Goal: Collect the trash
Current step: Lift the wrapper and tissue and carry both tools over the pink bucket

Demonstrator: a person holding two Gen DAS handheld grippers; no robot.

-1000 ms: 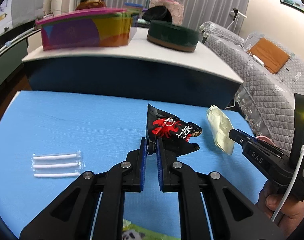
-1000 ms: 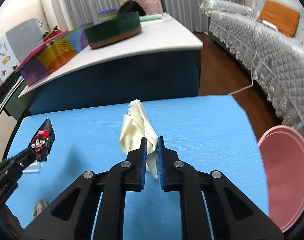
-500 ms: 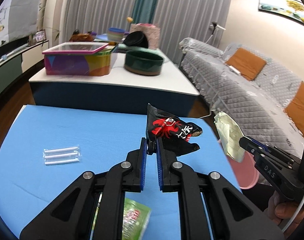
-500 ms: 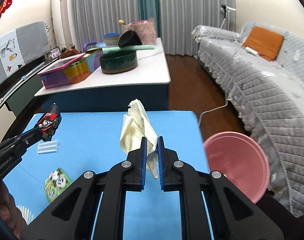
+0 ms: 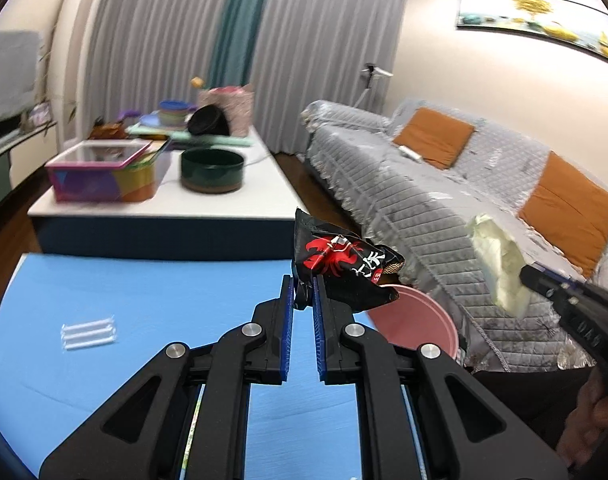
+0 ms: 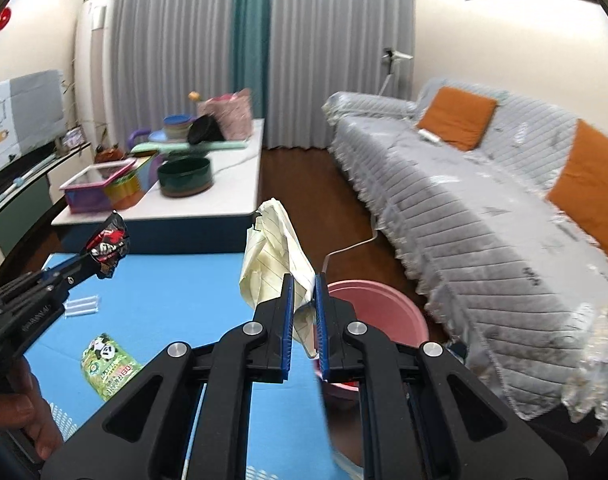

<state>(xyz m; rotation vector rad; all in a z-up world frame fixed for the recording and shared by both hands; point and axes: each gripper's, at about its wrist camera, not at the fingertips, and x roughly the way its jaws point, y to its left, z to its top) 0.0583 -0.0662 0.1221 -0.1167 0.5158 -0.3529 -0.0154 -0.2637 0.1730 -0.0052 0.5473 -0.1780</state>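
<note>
My left gripper (image 5: 302, 294) is shut on a black snack wrapper with red print (image 5: 344, 264) and holds it in the air over the blue table's right edge; the wrapper also shows in the right wrist view (image 6: 108, 242). My right gripper (image 6: 302, 300) is shut on a crumpled pale yellow lined paper (image 6: 273, 256), also raised; the paper also shows in the left wrist view (image 5: 498, 262). A pink bin (image 6: 378, 304) stands on the floor just right of the table, below and beyond both grippers, and shows in the left wrist view (image 5: 414, 322).
On the blue table (image 5: 143, 300) lie a clear pack of white straws (image 5: 88, 331) and a green panda packet (image 6: 109, 364). A low white table (image 5: 151, 200) with a colourful box and a dark green bowl stands behind. A grey-covered sofa (image 6: 484, 208) runs along the right.
Both grippers have risen from the table with their trash and swung right, bringing the pink bin and the sofa into view.
</note>
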